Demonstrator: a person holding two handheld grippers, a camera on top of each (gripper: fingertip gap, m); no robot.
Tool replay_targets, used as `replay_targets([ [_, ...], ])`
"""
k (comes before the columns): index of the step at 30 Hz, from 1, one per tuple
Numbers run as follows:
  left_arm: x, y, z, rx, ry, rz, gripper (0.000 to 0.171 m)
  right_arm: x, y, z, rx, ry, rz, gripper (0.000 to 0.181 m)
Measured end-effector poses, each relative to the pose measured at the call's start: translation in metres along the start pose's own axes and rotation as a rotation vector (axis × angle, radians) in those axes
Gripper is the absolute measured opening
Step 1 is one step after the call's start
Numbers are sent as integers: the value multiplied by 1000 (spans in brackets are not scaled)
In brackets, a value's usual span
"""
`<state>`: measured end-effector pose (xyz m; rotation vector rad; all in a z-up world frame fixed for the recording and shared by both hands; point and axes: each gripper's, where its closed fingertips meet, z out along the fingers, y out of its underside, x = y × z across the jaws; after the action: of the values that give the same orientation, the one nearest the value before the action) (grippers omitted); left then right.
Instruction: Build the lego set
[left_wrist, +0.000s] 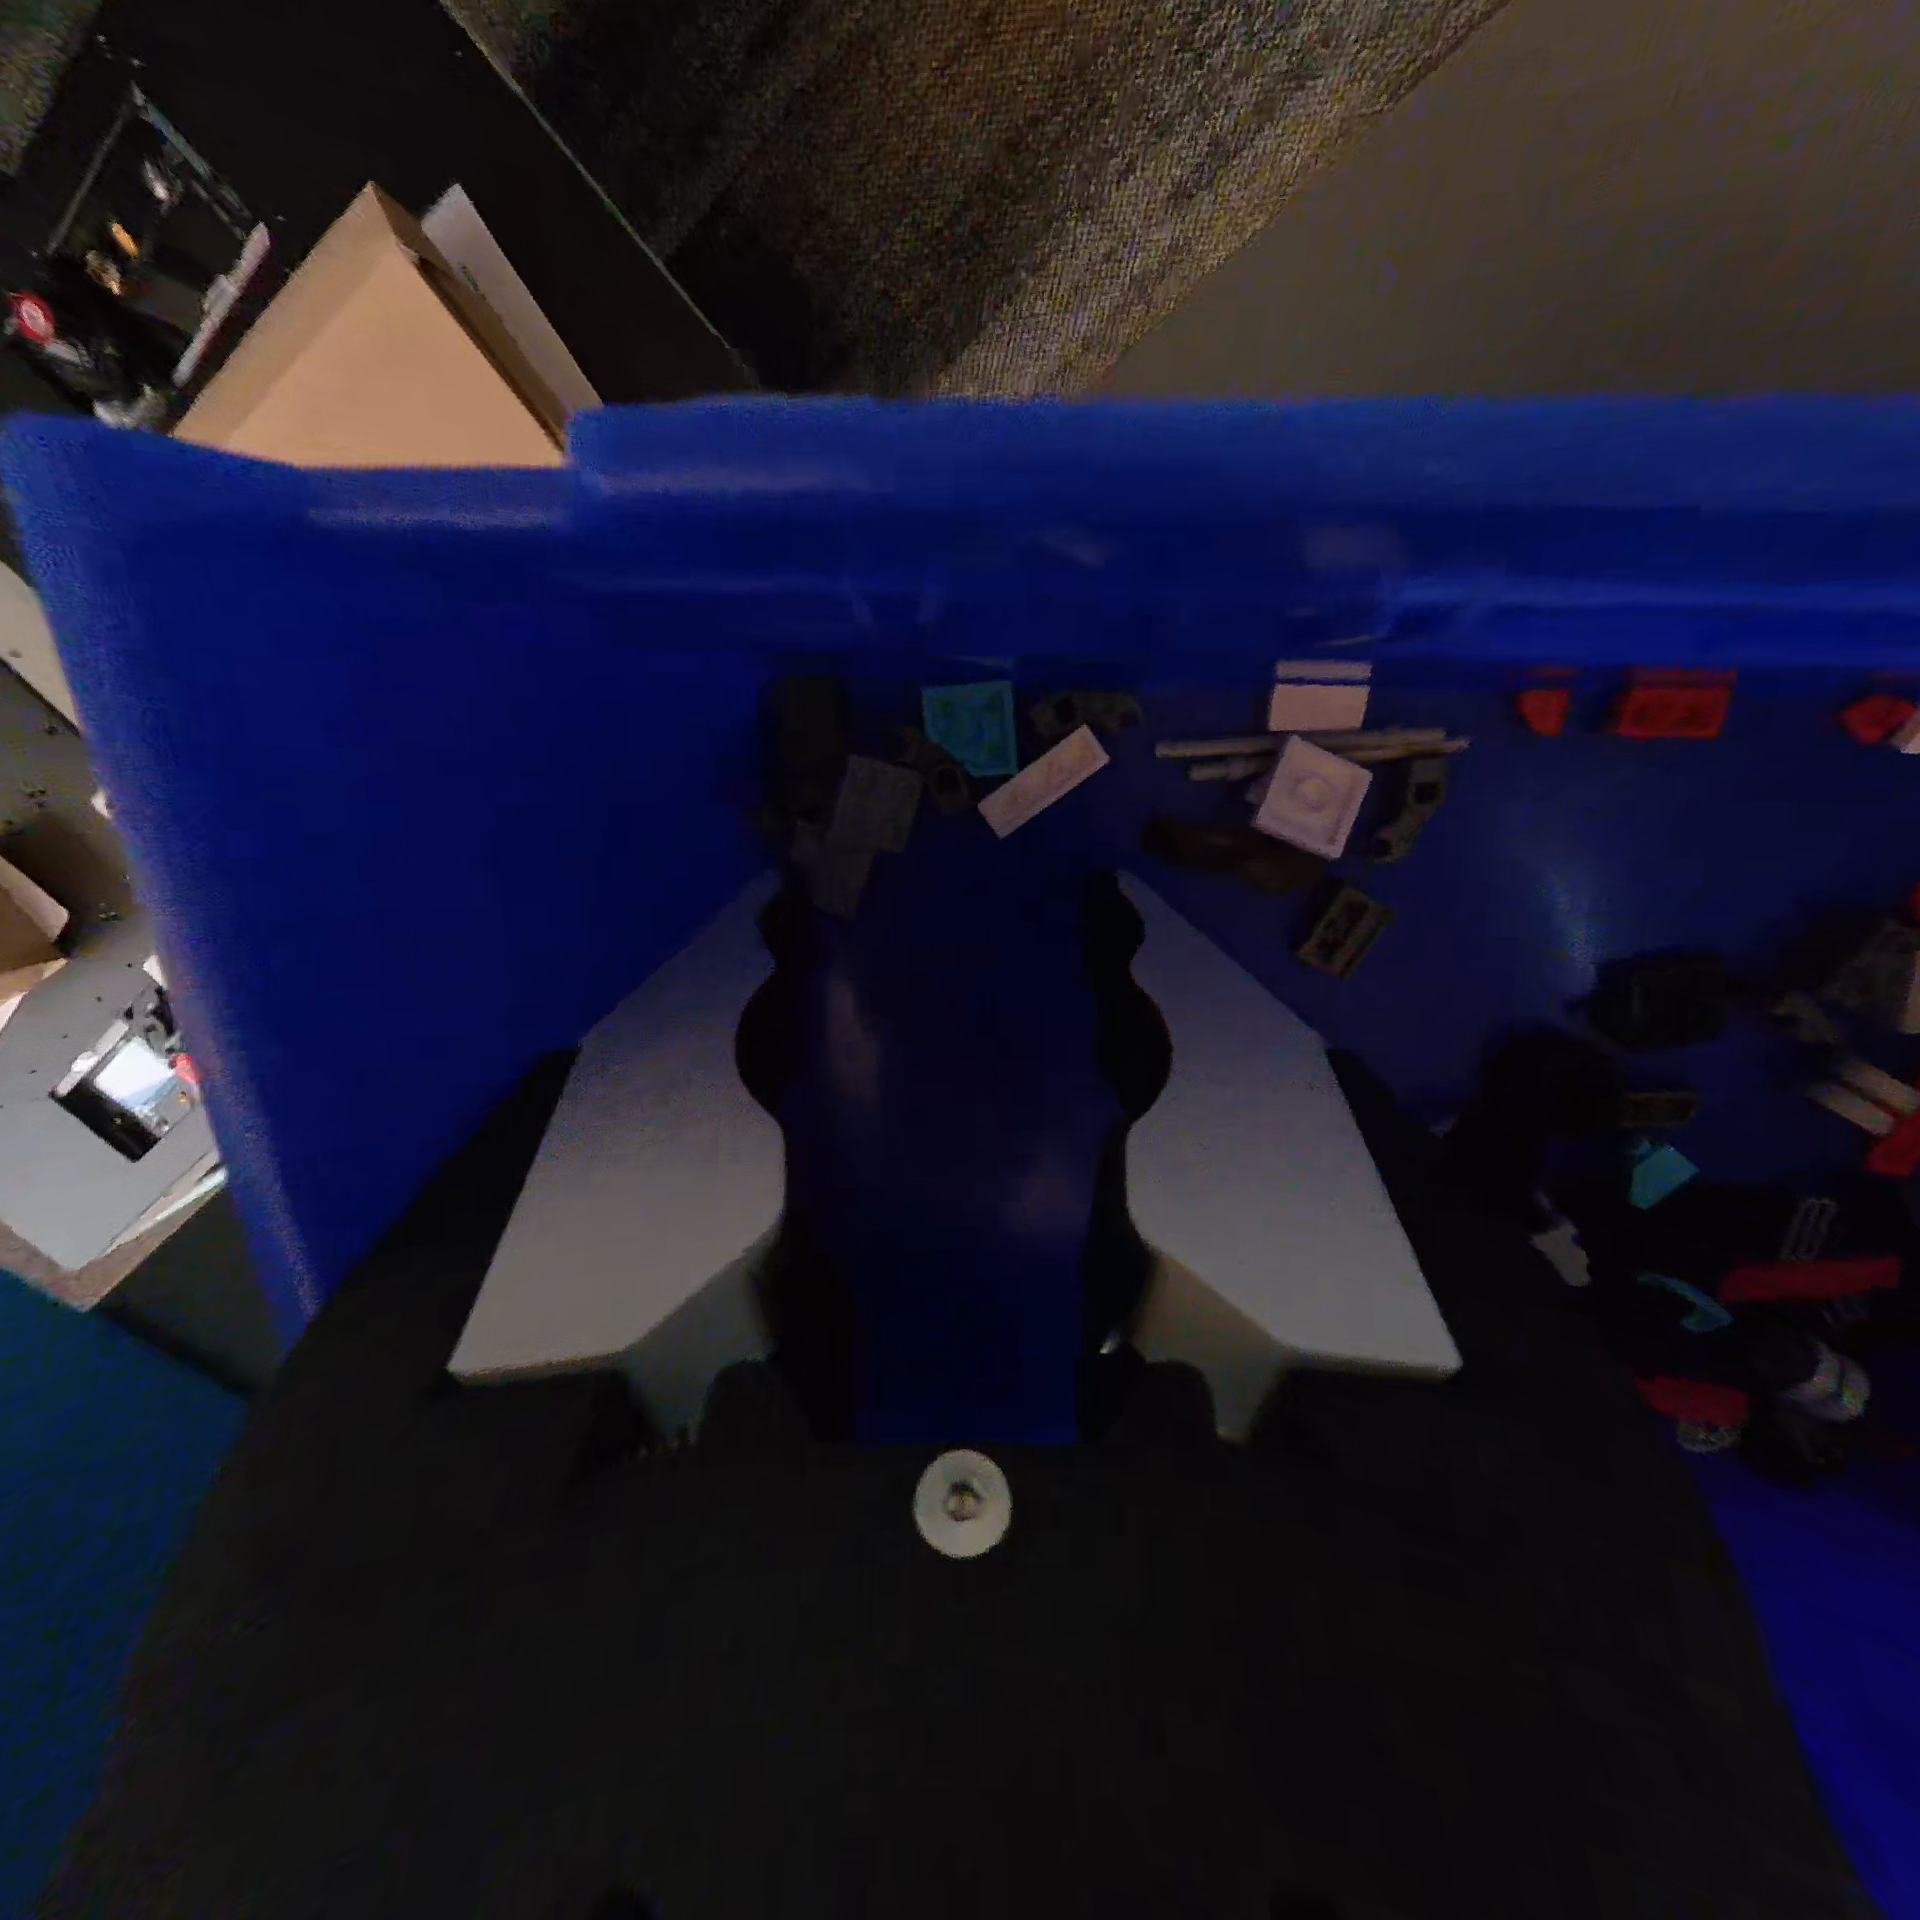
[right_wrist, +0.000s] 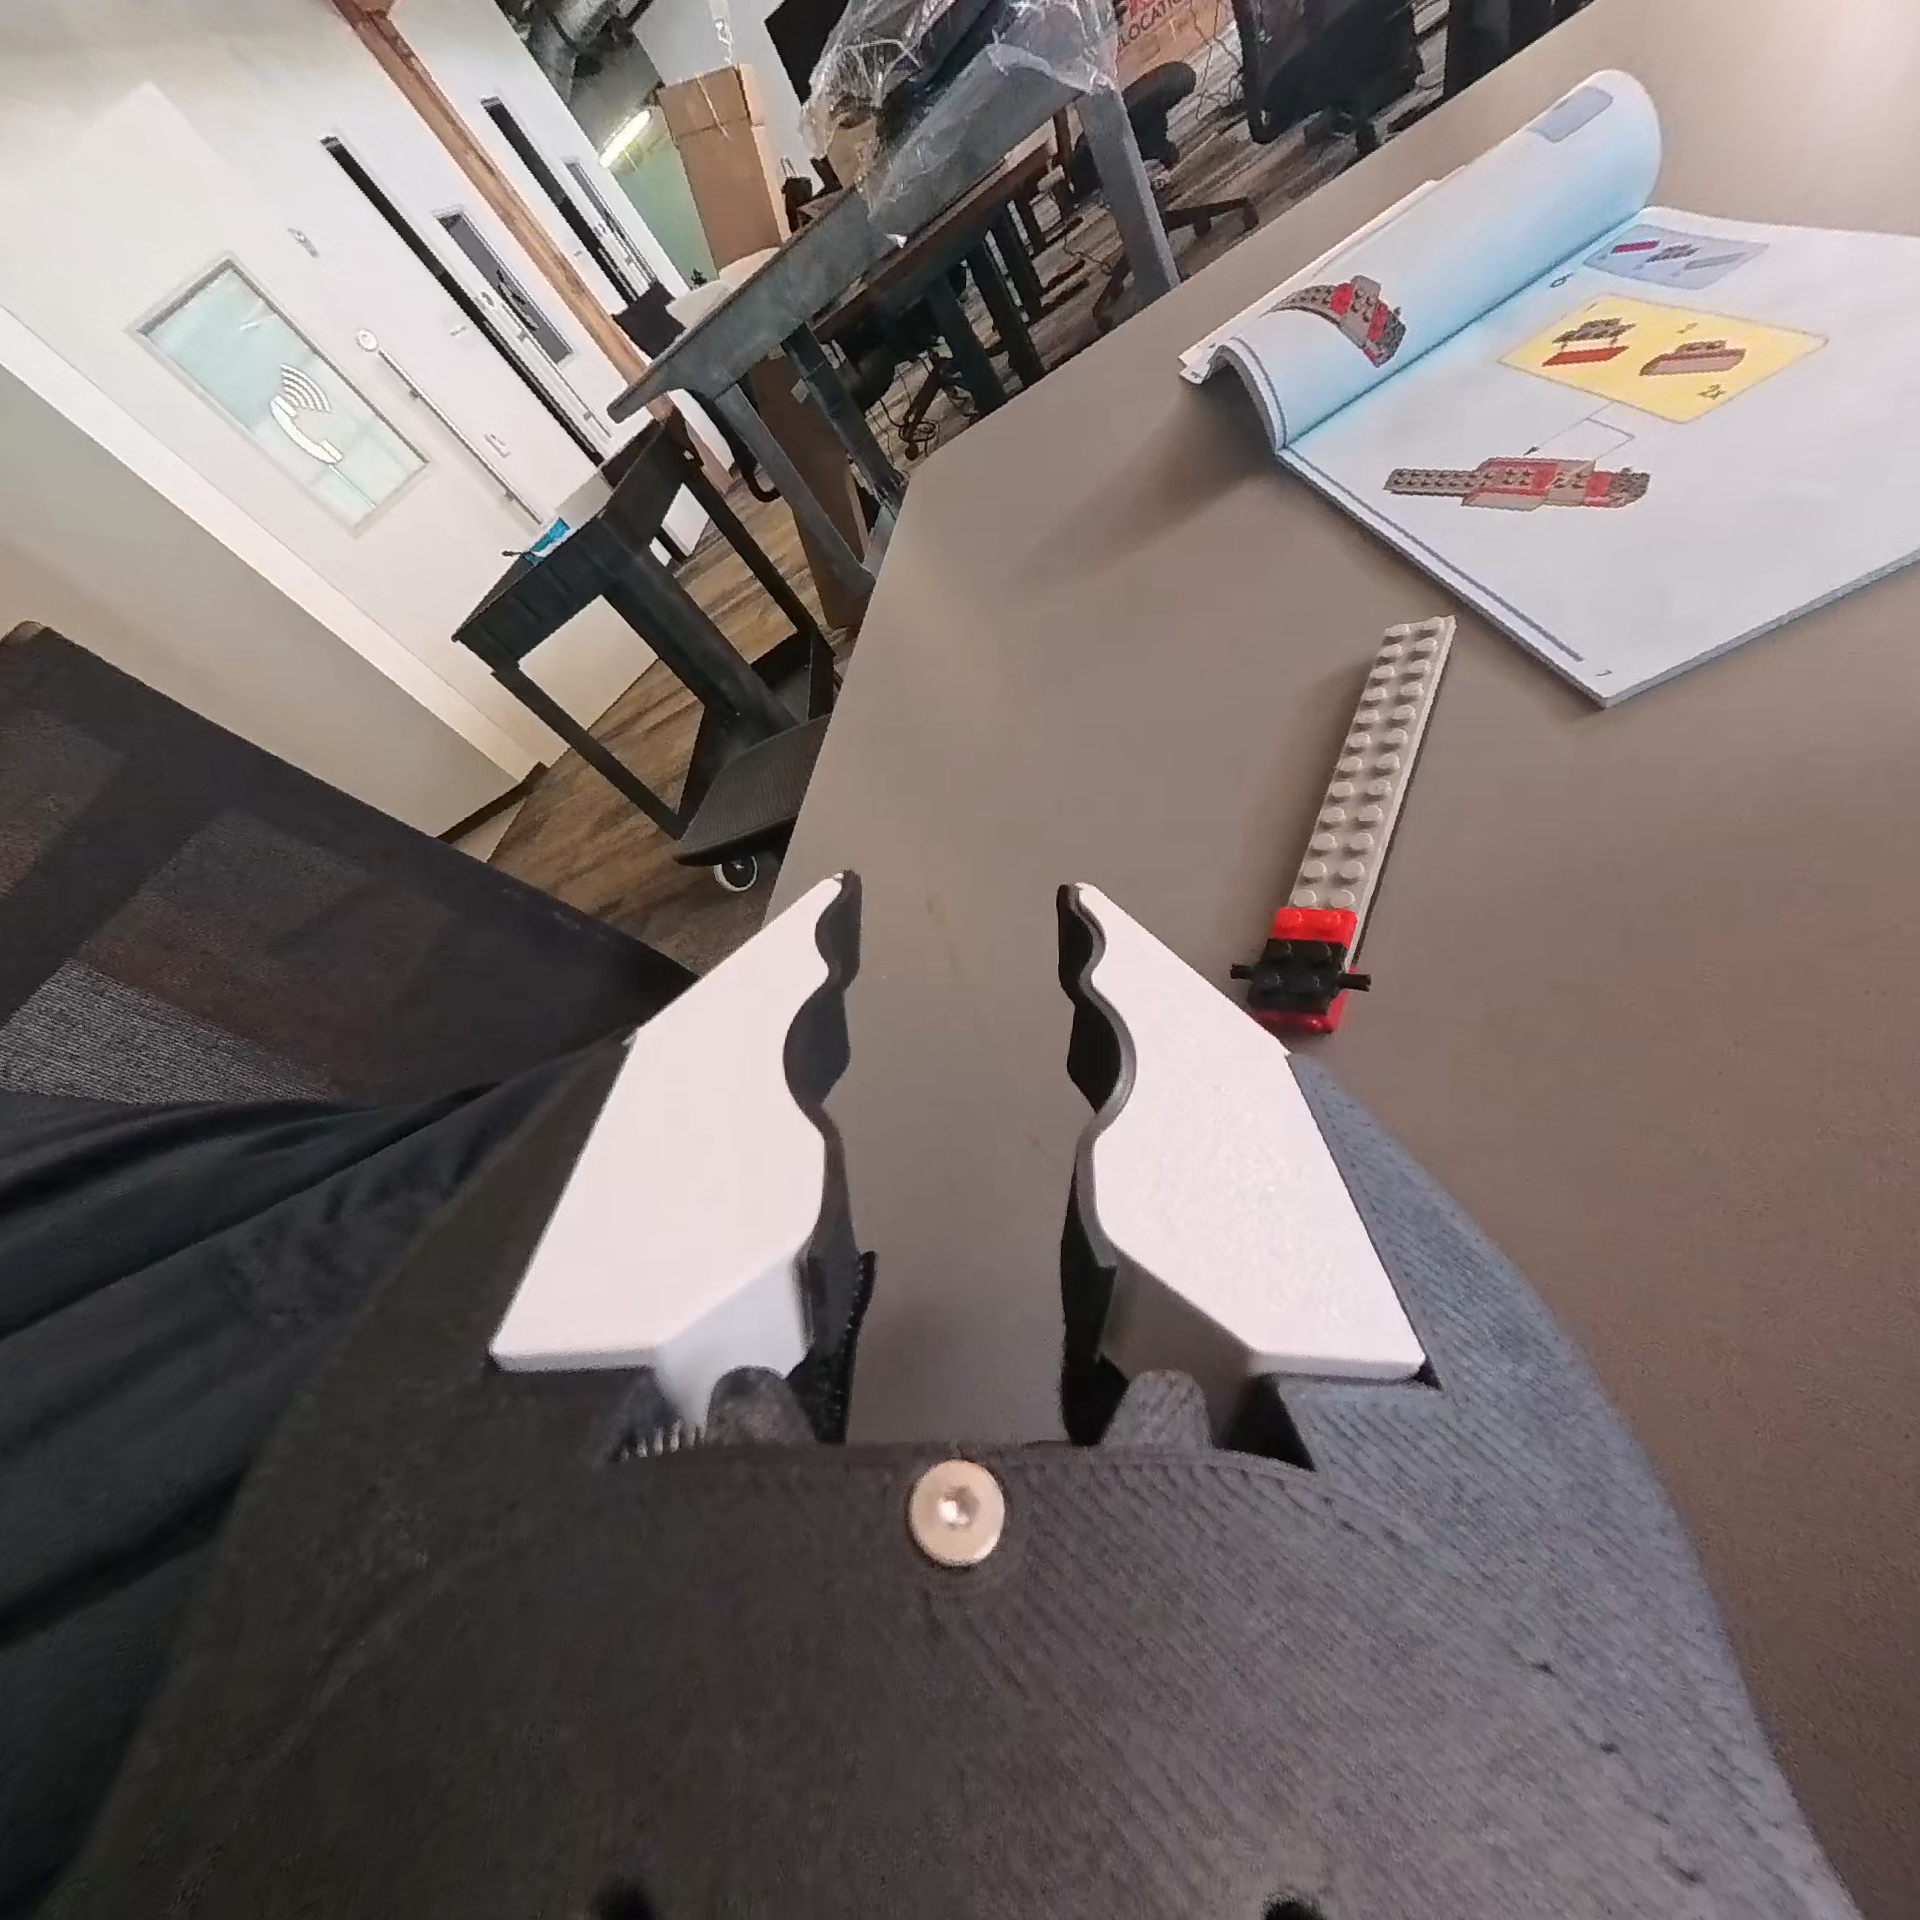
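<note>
- The left gripper (left_wrist: 948, 904) is wide open and holds nothing; it hangs over a blue bin (left_wrist: 416, 727) of loose lego pieces (left_wrist: 1304, 795)
- The right gripper (right_wrist: 958, 896) is wide open too, with nothing in it, over the brown table (right_wrist: 1558, 1143)
- A long grey lego plate (right_wrist: 1366, 769) with red and black bits at one end lies to its right
- An open instruction booklet (right_wrist: 1662, 436) lies further back, its print too small to read

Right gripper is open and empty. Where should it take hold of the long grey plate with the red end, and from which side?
Grip the long grey plate across its narrow width, near the middle of the bare studded stretch, coming down from above. It lies flat on the table, so only its long edges give the right gripper parallel faces. The red and black bricks on the near end look bulkier and uneven.
</note>
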<state>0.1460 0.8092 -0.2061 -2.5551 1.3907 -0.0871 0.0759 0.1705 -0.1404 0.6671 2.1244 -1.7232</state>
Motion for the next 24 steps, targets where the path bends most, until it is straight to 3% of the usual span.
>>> replay_targets([
  [6, 16, 6, -4, -19, 66, -28, 65, 0, 0, 0, 2, 2, -6, 40],
  [13, 55, 46, -15, -146, 144, 28, 61, -1, 1, 0, -3, 6, -16, 40],
  [20, 22, 28, -26, -12, 6, -103, 56, -1, 1, 1, -7, 9, -19, 40],
  [24, 6, 24, -17, -9, -18, -163, 53, -1, 1, 0, -7, 9, -21, 40],
])
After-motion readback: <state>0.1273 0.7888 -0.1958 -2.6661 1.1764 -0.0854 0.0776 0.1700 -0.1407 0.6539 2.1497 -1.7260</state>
